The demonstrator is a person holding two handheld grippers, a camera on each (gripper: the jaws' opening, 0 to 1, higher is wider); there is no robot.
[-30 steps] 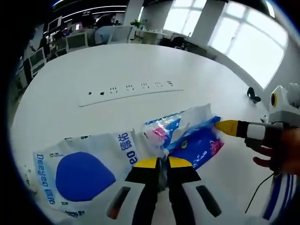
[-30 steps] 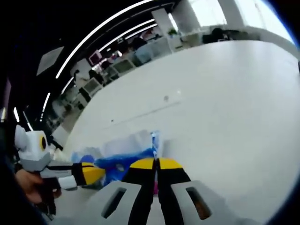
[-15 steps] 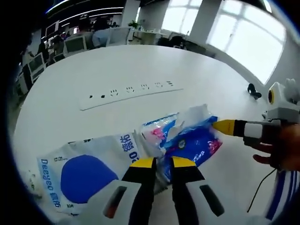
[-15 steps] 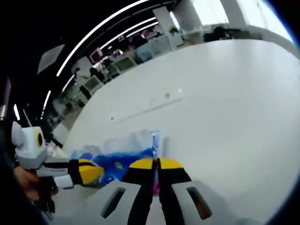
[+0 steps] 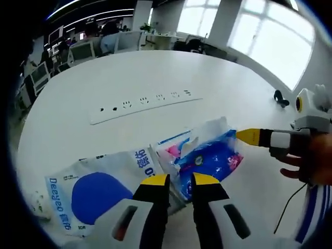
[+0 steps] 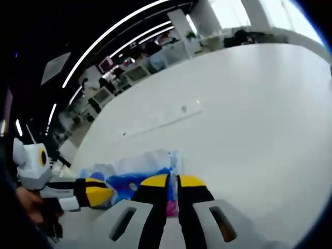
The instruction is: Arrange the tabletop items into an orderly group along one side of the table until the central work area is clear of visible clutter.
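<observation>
Open-plan office: monitors [image 5: 83, 51], desks, strip lights [image 6: 124, 28].

Daylight pours through tall windows [image 5: 270, 36] at one to two o'clock in the left gripper view, blowing the panes out to white and washing the white surface [image 5: 129, 72] in even, nearly shadowless light. In the right gripper view, ceiling light strips [image 6: 119, 36] streak at eleven o'clock. Fisheye distortion bends both edges; distant office desks blur softly.

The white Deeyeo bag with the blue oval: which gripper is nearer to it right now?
Left. The left gripper hangs right at the edge of the white Deeyeo bag, jaws slightly apart. The right gripper is further off, at the far end of the blue tissue pack.
</observation>
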